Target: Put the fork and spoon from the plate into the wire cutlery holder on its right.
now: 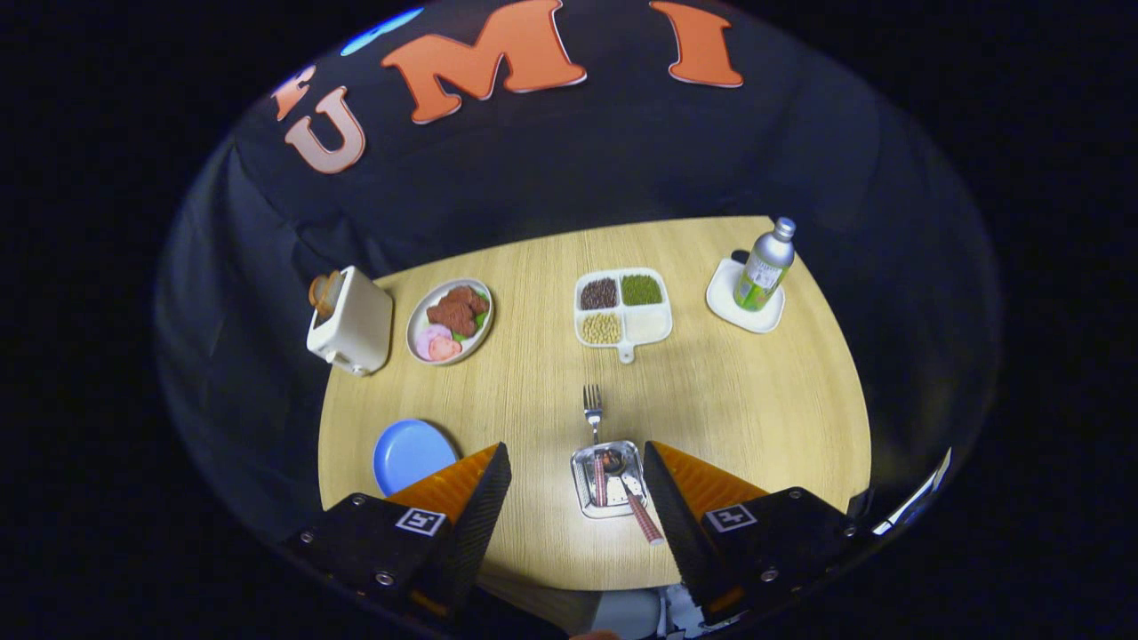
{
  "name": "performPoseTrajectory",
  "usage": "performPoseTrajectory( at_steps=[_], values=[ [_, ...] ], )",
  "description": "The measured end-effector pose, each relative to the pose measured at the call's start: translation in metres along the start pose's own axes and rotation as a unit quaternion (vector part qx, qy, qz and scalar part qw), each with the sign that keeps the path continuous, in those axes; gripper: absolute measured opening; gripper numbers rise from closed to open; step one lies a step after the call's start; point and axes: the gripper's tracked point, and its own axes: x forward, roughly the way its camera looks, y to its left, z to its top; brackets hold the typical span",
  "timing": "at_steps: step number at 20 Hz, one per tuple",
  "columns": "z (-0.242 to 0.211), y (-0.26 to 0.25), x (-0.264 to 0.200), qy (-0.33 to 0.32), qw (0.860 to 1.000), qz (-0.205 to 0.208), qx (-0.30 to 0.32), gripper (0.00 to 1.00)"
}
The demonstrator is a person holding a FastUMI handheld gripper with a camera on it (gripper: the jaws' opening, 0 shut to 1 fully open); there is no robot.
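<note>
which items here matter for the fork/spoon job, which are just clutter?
Job items:
- fork, lying over the far edge of the metal plate
- spoon, in that plate
- gripper, fingers open, plate between them

Clutter:
- toaster
- food plate
- divided dish of beans
- bottle on a white coaster
- blue plate

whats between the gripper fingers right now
In the gripper view, the open gripper brackets a small metal tray holding the spoon and fork.
</note>
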Motion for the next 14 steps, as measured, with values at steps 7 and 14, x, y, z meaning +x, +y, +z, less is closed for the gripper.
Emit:
performPoseTrajectory(
  at_steps=[7, 14],
  values=[
    [0.062, 0.023, -0.040, -0.203, 0.979, 0.008, -0.034, 0.93],
    [0.106, 0.035, -0.092, -0.336, 0.941, 0.015, -0.036, 0.93]
  ],
)
